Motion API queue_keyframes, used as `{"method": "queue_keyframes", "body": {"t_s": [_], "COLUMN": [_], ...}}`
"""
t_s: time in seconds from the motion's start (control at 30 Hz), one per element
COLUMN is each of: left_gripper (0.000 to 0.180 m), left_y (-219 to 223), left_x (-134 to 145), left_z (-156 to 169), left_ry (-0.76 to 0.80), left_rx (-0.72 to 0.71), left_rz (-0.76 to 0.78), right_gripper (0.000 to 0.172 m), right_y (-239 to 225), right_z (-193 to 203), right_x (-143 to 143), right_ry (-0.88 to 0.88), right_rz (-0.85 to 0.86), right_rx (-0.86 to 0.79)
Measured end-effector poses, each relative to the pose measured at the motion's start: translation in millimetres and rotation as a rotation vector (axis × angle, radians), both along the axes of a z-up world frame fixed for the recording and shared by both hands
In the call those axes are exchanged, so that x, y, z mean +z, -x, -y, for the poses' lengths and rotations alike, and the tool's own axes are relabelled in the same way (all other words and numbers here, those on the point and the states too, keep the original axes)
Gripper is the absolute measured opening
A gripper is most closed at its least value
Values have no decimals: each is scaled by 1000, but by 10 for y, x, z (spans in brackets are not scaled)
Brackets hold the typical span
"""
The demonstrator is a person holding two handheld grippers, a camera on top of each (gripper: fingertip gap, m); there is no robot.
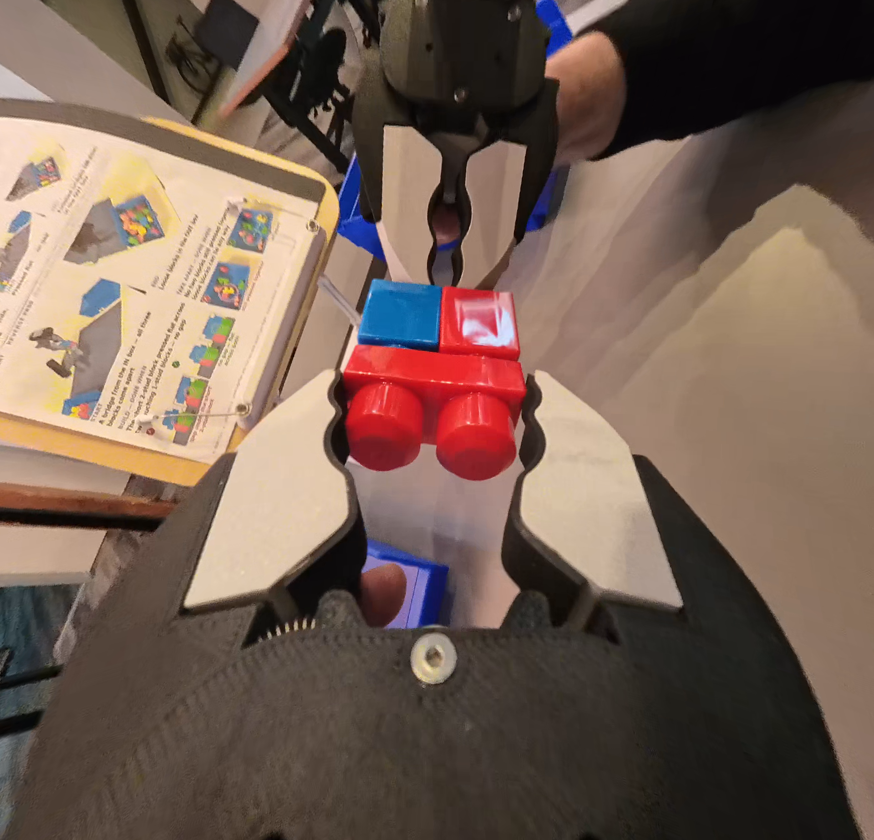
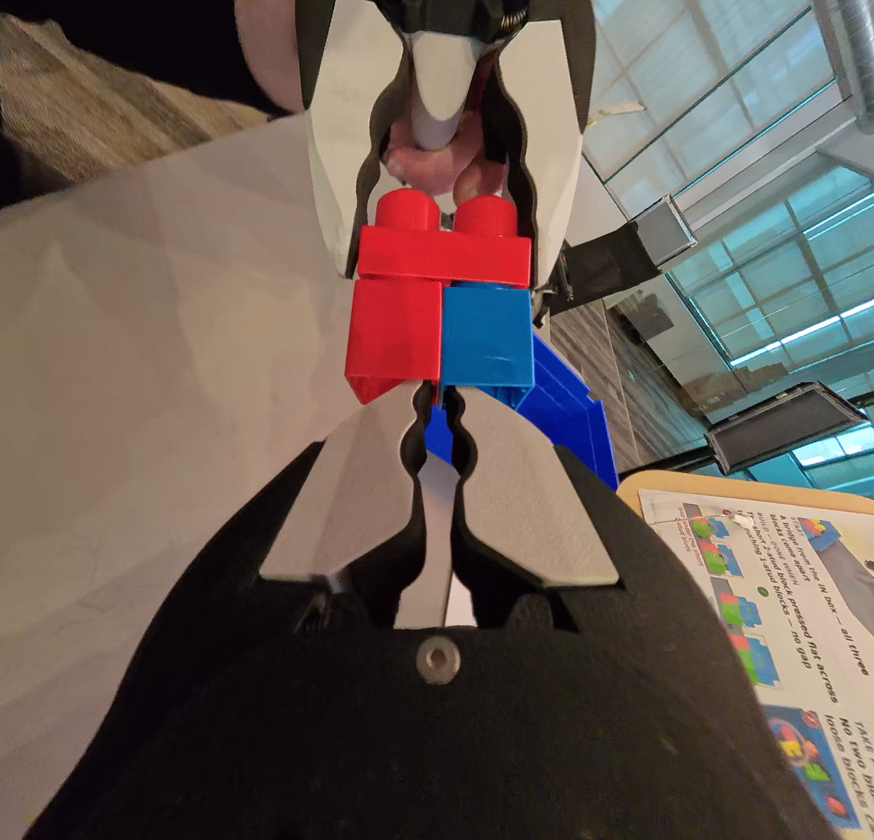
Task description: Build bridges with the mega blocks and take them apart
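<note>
The left gripper's (image 1: 432,392) spread fingers clamp the red two-stud block (image 1: 432,382) across its long axis, while the right gripper's (image 2: 437,394) nearly closed fingers pinch the adjoining walls of the red one-stud block (image 2: 395,335) and blue one-stud block (image 2: 487,335) opposite.

A white cloth-covered table (image 2: 142,344) bears a blue bin (image 2: 581,420).

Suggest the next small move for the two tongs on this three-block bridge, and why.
Probably pull the tongs apart to pop the red 2-stud block off. The left tongs span its ends; the right tongs pinch the touching walls of the red block and blue block. The blue block already shows a slight gap under the top block.
</note>
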State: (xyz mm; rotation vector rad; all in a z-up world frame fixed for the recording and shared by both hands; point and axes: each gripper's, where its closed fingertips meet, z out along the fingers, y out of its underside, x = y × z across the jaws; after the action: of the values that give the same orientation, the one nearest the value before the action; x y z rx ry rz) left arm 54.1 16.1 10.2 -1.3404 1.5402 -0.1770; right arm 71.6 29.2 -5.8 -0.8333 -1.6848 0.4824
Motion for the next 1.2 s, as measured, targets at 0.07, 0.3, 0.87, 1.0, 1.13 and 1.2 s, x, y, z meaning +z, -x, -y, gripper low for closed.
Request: {"method": "queue_keyframes", "body": {"t_s": [0.07,0.3,0.87,1.0,1.13,1.2], "left_gripper": [71,70,70,70,69,69], "left_y": [-24,-86,-91,-89,-74,-64], "left_x": [63,229,317,414,508,542], "left_z": [34,143,174,171,174,179], "left_ry": [16,64,130,167,202,230], "left_rx": [-29,-116,-154,-175,-202,-218], "left_rz": [60,248,398,478,582,645], "right_gripper": [5,6,6,6,6,6], "right_y": [-4,-4,31,33,41,47], "right_z": [28,119,159,164,186,200], "right_x": [41,126,129,189,255,269], "right_ry": [24,84,191,262,329,355], "right_rz": [-23,-72,-114,-170,-232,-253], "right_rx": [19,74,125,153,180,195]}}
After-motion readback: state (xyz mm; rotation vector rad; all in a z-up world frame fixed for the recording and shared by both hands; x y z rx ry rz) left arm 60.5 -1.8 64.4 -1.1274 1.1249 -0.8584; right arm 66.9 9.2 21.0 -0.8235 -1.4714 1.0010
